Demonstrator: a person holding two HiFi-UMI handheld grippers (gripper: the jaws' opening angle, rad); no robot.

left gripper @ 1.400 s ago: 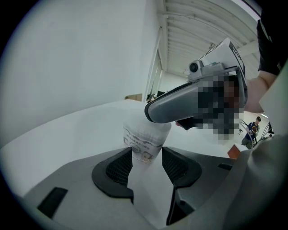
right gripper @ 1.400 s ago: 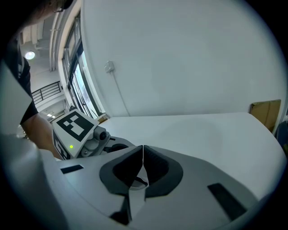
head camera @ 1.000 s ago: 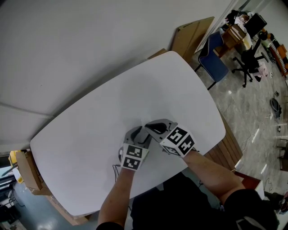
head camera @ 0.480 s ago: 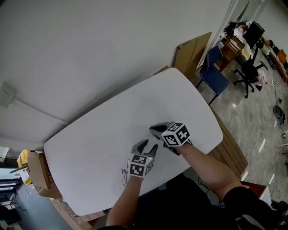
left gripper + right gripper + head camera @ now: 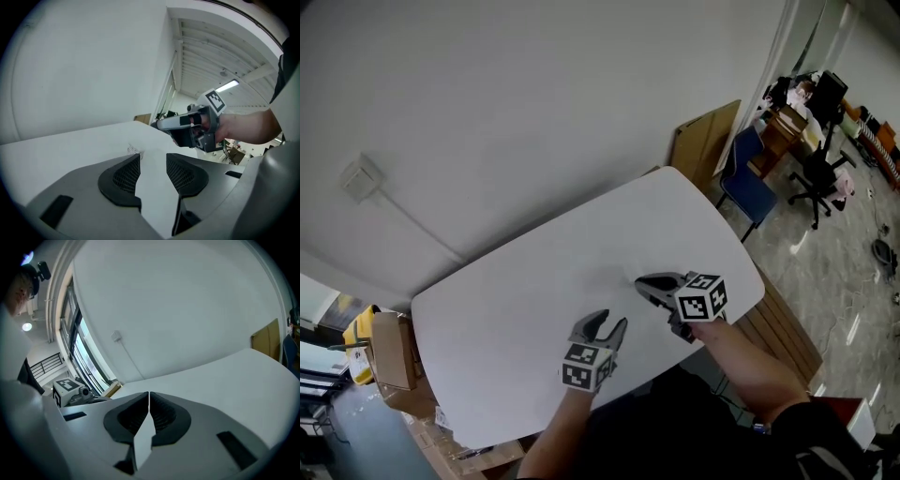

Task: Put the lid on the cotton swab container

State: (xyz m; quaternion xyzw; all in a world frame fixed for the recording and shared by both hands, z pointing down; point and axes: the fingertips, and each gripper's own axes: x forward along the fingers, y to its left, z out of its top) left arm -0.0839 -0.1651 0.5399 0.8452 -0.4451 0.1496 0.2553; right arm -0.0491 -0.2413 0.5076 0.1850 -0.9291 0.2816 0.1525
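Head view: the left gripper (image 5: 609, 323), low centre, and the right gripper (image 5: 643, 281) beside it hover over the white tabletop (image 5: 516, 281). No cotton swab container shows. Left gripper view: fingers (image 5: 123, 176) apart, just closing slightly, nothing between. A tiny clear speck (image 5: 133, 149) beyond may be it, likely light and slick, best taken by its sides. Right gripper view: fingers (image 5: 161, 416) together, empty.

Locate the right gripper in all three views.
Head view: right gripper right of centre, over the white table.
Left gripper view: right gripper right of centre, tip pointing left.
Right gripper view: right gripper fills bottom centre, jaws together.
Shared landmark: the white table, in all three.
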